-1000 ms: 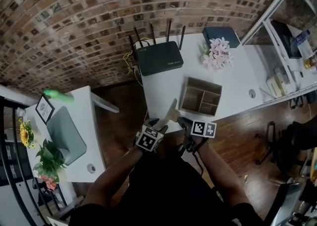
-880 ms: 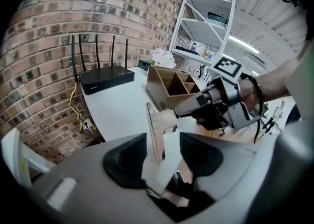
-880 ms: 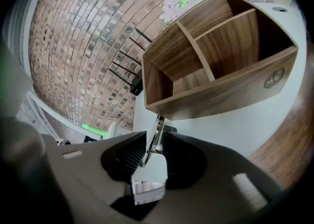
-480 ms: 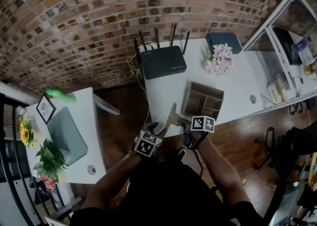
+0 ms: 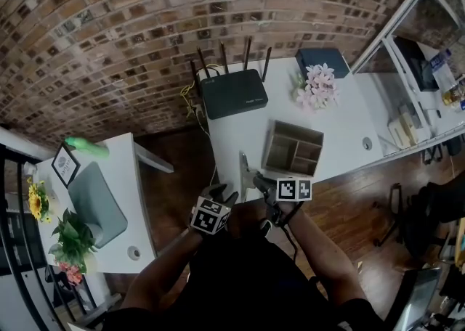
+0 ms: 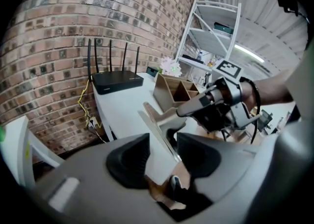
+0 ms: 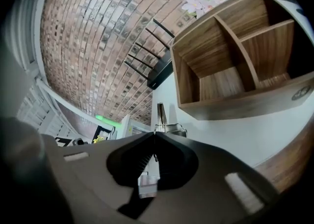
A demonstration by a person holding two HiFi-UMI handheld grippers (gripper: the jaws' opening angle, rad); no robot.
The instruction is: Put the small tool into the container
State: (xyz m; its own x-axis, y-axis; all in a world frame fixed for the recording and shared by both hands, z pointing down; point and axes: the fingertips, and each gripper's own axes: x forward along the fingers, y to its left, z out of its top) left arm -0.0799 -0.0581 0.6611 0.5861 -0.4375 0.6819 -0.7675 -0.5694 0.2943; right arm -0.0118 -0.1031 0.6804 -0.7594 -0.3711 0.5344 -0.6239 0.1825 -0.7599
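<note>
Snapped shut since a second ago: right gripper (image 7: pixel 155 137), pinching small flat silvery metal tool (image 5: pixel 243 166) over white tabletop (image 5: pixel 232 126), near brown wooden compartmented container (image 7: pixel 245 104). Alongside, left gripper (image 6: pixel 162 152): narrowing, jaws apart, blade end between, unpressed.

Tool's (image 7: pixel 161 115) near end behind right claw (image 7: pixel 155 135)
</note>
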